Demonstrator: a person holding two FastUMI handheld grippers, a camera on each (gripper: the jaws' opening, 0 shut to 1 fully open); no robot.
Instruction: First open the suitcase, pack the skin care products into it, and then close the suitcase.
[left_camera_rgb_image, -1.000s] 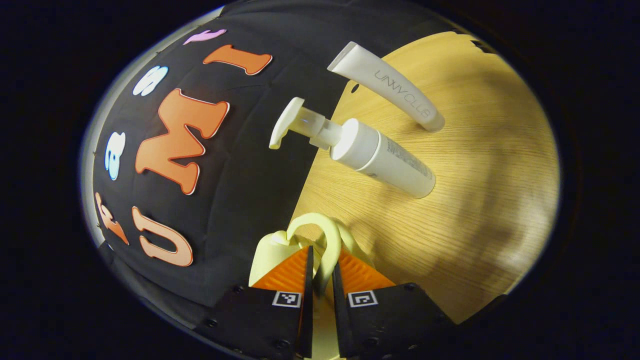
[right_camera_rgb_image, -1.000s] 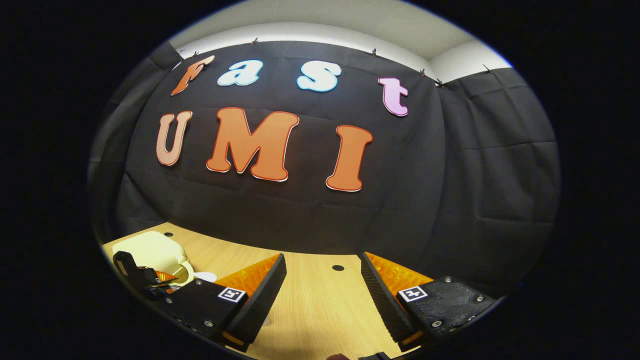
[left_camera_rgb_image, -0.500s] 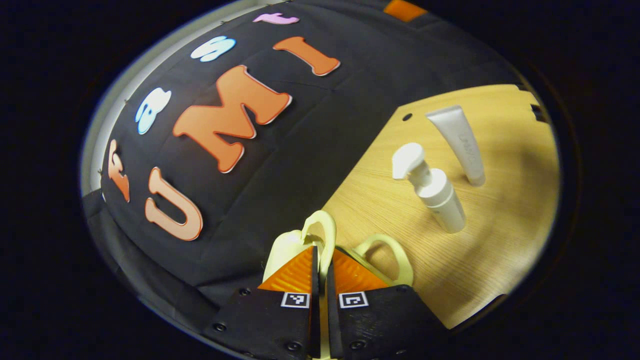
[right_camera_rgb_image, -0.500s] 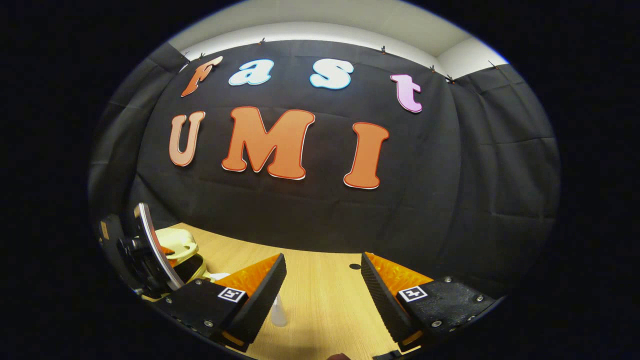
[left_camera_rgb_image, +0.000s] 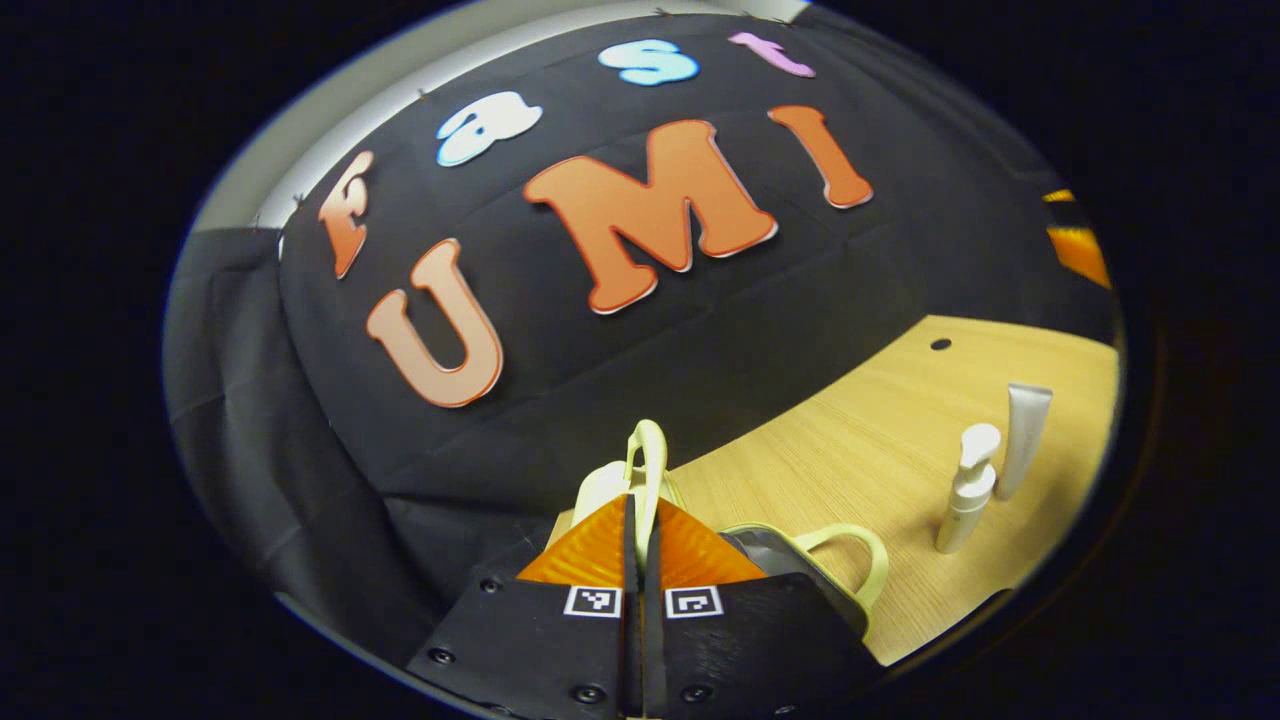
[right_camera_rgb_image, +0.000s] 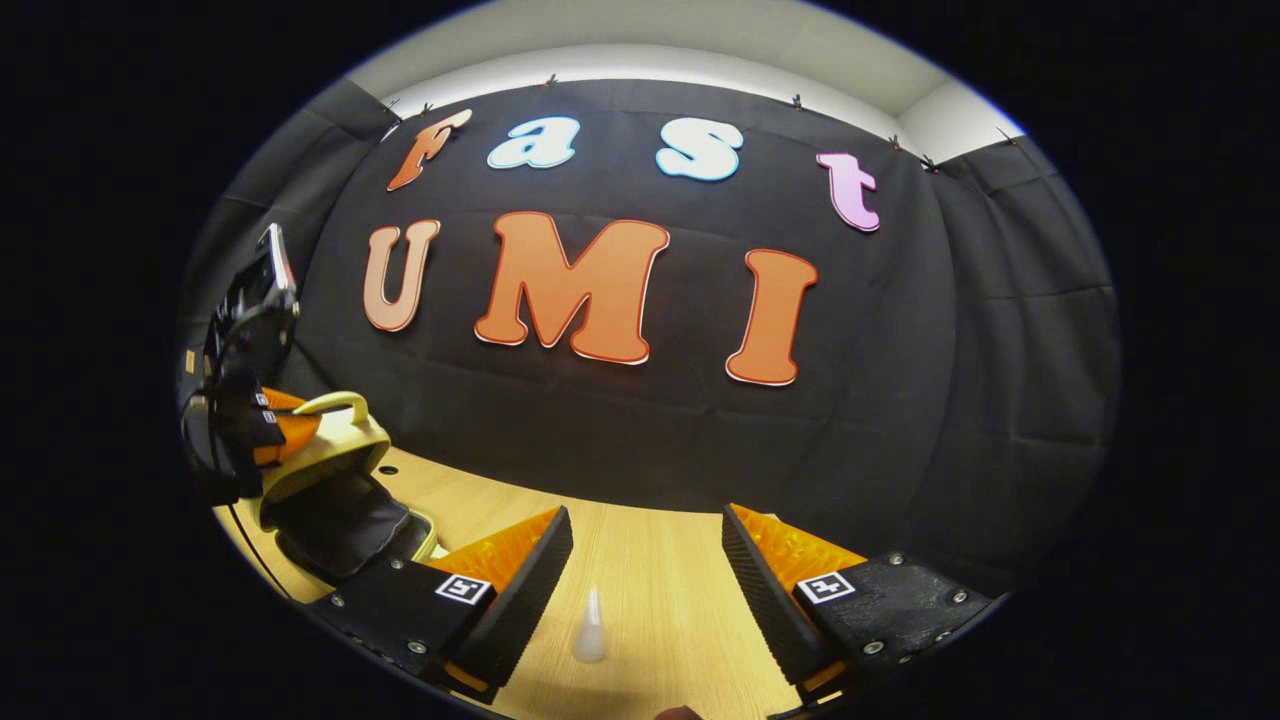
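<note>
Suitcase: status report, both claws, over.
Left claw shut on lid handle, suitcase lid raised. Right claw open, empty. Pump bottle and tube upright on table, unpacked.

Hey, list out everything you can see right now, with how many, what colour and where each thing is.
suitcase: one, pale yellow with a dark lining, at the table's left end in the right gripper view, lid raised
lid handle: one, pale yellow, pinched between the left gripper's fingers
second handle: one, pale yellow, on the lower half, free
pump bottle: one, white, standing on the table beside the tube
tube: one, white, upright just behind the pump bottle
small item: one, whitish, on the table ahead of the right gripper; too blurred to name
table: one, light wood, with small dark holes
left gripper: shut on the lid handle
right gripper: open, over the table
</note>
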